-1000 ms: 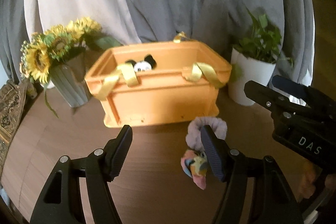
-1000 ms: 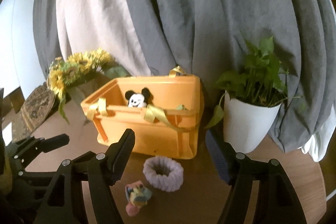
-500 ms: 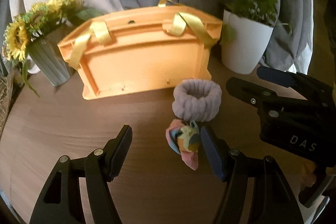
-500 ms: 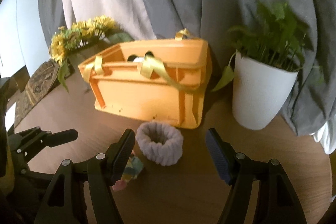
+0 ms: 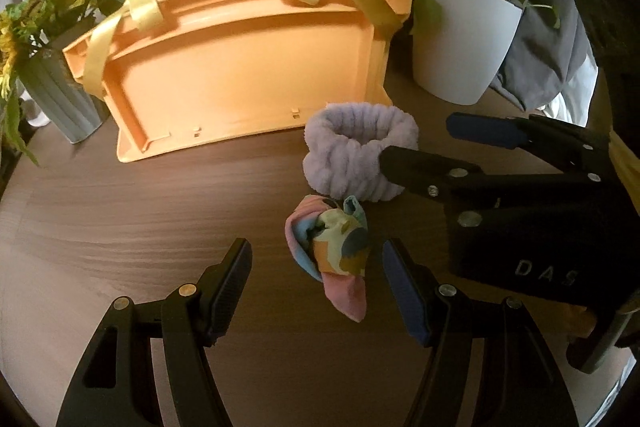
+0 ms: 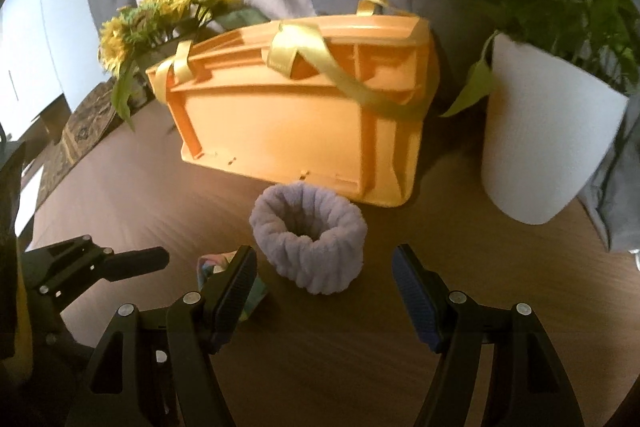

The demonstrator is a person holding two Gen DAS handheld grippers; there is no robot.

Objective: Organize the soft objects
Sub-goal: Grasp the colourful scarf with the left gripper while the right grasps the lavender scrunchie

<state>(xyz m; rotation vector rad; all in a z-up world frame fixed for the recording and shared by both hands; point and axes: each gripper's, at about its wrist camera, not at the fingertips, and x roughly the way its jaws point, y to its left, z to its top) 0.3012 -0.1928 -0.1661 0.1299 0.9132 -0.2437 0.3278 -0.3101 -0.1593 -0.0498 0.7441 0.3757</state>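
Observation:
A lilac fluffy band [image 5: 356,151] [image 6: 310,243] stands on the wooden table, just in front of the orange crate [image 5: 248,75] [image 6: 312,131] with yellow ribbon handles. A pastel patterned cloth bundle [image 5: 332,247] [image 6: 224,267] lies nearer. My left gripper [image 5: 316,271] is open, the cloth bundle between its fingers without touching. My right gripper [image 6: 324,275] is open just short of the lilac band. In the left wrist view the right gripper [image 5: 416,147] reaches in from the right, one finger against the band's side. The crate's inside is hidden from here.
A white pot with a green plant [image 5: 460,39] [image 6: 548,143] stands right of the crate. A ribbed grey vase of sunflowers [image 5: 56,95] [image 6: 160,23] stands left of it. Grey and white curtains hang behind. Bare table [image 5: 120,211] stretches to the left.
Both grippers have come down and tilted toward the table; the lilac band and cloth bundle now sit closer, and the plush toy in the crate has dropped from sight.

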